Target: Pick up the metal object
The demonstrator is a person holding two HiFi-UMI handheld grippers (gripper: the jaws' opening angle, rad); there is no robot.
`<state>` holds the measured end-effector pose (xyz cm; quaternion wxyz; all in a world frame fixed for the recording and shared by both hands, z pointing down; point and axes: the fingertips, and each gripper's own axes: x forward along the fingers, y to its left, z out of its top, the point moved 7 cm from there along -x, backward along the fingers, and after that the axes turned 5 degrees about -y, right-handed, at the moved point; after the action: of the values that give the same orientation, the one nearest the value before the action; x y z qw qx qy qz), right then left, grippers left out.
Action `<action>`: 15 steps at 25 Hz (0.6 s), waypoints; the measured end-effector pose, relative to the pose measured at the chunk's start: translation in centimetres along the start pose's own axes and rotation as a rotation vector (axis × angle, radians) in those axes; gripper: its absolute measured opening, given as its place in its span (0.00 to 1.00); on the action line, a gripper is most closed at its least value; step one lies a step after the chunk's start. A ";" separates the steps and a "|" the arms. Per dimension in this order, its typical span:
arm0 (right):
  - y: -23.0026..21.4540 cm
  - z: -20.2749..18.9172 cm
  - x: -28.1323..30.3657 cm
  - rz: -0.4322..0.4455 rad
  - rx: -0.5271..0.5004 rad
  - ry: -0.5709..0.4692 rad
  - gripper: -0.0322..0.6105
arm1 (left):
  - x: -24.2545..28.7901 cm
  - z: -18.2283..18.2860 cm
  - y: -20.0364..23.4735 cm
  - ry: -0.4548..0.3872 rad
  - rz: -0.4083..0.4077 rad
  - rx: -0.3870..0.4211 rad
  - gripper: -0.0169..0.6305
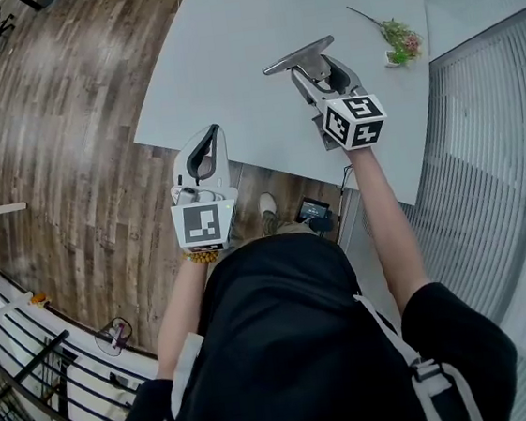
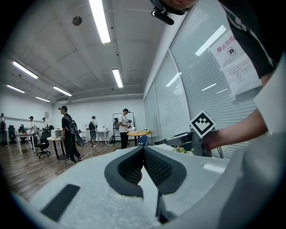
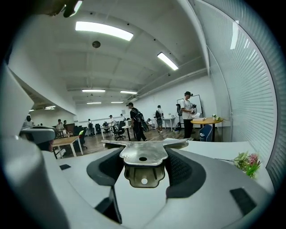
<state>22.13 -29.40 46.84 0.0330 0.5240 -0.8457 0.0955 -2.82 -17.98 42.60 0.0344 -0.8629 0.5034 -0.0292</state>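
Observation:
The metal object (image 1: 299,55) is a flat grey bracket with holes. My right gripper (image 1: 307,68) is shut on it and holds it in the air above the white table (image 1: 227,58). In the right gripper view the metal object (image 3: 144,156) sits between the two dark pads, its wide end sticking out beyond the fingertips. My left gripper (image 1: 203,147) hangs near the table's front edge. In the left gripper view its pads (image 2: 157,167) meet at the tips with nothing between them. From there the right gripper (image 2: 187,139) shows with the bracket.
A small sprig of flowers (image 1: 398,41) lies at the table's far right, also seen as flowers (image 3: 247,162) in the right gripper view. A slatted glass wall (image 1: 494,169) runs along the right. Several people and desks stand far back in the room.

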 end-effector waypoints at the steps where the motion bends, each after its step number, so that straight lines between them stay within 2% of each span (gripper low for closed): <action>1: 0.1 0.6 -0.2 0.002 -0.009 -0.012 0.49 | 0.1 0.1 0.0 -0.002 -0.002 0.003 0.04; 9: 1.6 6.3 -2.9 -0.013 -0.080 -0.145 0.49 | 1.6 1.3 -0.6 -0.041 -0.037 0.034 0.04; 15: 3.4 10.7 -5.3 -0.029 -0.123 -0.264 0.49 | 3.4 3.7 -1.5 -0.114 -0.081 0.017 0.04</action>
<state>21.93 -25.39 35.06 -0.0451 0.5411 -0.8393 -0.0270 0.46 -20.05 39.09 0.0693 -0.8825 0.4651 0.0143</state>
